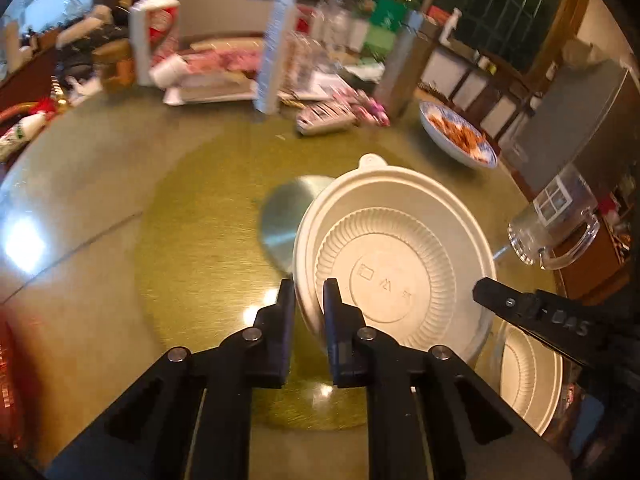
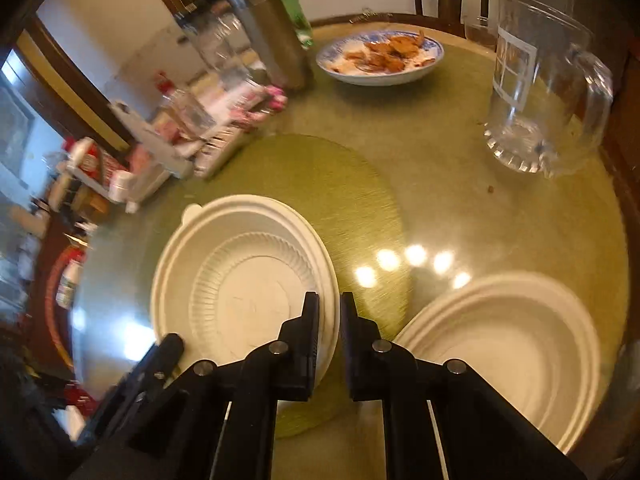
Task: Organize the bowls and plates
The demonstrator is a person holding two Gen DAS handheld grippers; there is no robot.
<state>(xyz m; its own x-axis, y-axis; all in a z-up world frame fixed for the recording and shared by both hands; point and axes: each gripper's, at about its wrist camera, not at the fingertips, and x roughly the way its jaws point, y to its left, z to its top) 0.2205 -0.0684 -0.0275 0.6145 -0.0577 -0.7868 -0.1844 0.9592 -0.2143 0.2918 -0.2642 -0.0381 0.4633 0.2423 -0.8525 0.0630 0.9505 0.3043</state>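
Currently the left gripper (image 1: 308, 292) and right gripper (image 2: 329, 312) each pinch opposite rims of the white bowl (image 1: 394, 264) on the green mat (image 1: 200, 200). Uneven lifting could flex the thin rim and let it slip free.

One disposable bowl (image 2: 240, 280) sits mid-worktop; a second bowl (image 2: 508, 352) lies right of it, a glass mug (image 2: 548, 104) and a food plate (image 2: 380, 58) behind.
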